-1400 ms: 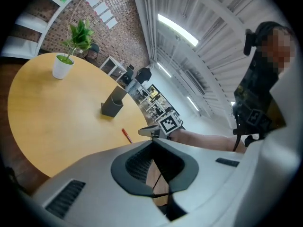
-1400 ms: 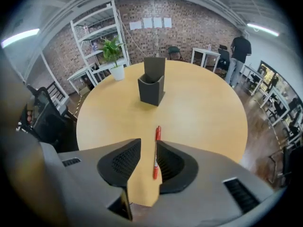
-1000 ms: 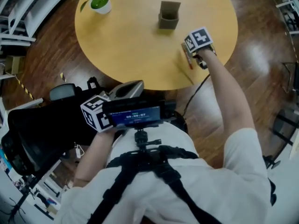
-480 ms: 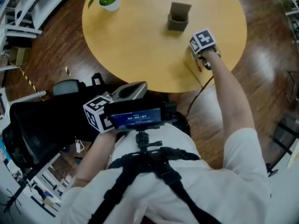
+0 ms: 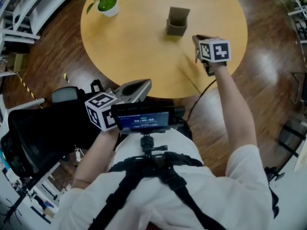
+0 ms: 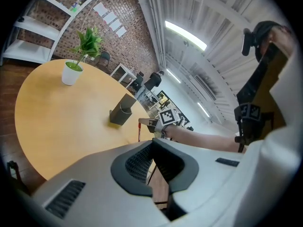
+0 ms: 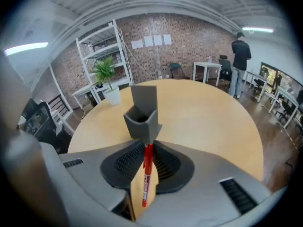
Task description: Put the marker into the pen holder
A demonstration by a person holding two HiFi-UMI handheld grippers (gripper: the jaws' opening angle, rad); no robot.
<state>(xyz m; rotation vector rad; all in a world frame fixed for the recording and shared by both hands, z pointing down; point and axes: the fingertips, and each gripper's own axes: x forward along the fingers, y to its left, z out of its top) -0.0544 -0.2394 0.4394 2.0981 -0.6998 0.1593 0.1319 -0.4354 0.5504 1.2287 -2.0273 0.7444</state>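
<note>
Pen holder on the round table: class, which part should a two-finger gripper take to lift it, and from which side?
Probably the tall flat back wall of the pen holder: it stands upright above the open cup and looks thin enough to pinch. Come from above, one finger inside the opening, one behind.

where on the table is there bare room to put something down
The widest bare patch of the table lies between the potted plant, the pen holder and the near edge. The far-right stretch beyond the pen holder is bare too. It is crowded just near-right of the pen holder, where the right hand-held gripper, jaws just closed further, grips the marker.
</note>
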